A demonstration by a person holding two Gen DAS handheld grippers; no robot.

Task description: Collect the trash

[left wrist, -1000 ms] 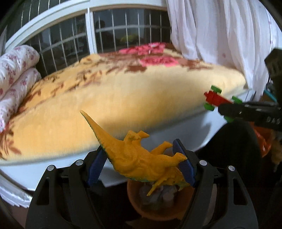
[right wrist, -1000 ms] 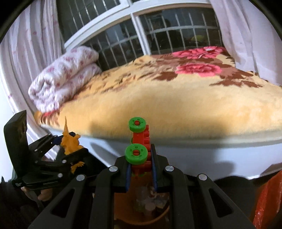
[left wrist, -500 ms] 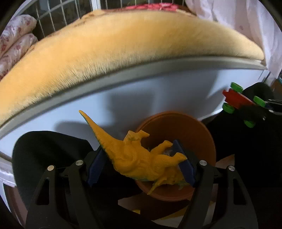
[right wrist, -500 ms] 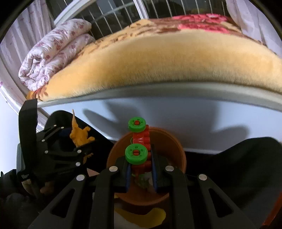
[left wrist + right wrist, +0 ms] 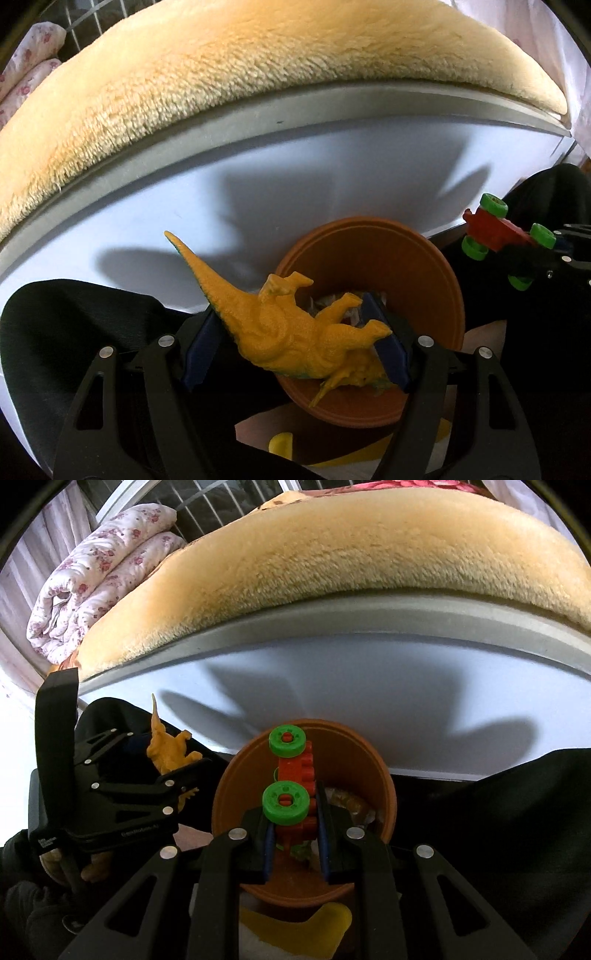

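My left gripper (image 5: 295, 339) is shut on a yellow toy dinosaur (image 5: 288, 325), gripped across its body with the tail pointing up and left. It hangs over the left rim of a brown round bin (image 5: 413, 266) on the floor by the bed. My right gripper (image 5: 295, 834) is shut on a red toy car with green wheels (image 5: 291, 771), held straight above the bin (image 5: 240, 775). Crumpled wrappers lie inside the bin. Each gripper shows in the other's view: the toy car (image 5: 498, 236) at right, the dinosaur (image 5: 168, 749) at left.
A bed with a fluffy yellow blanket (image 5: 258, 66) and a white side panel (image 5: 369, 686) stands just behind the bin. A rolled floral quilt (image 5: 96, 576) lies at its left end. Dark trouser legs (image 5: 74, 332) flank the bin. A yellow slipper (image 5: 295, 930) sits below it.
Both grippers have dropped and tipped downward, from facing the bed top and window to hanging over the brown bin. Each keeps its toy.
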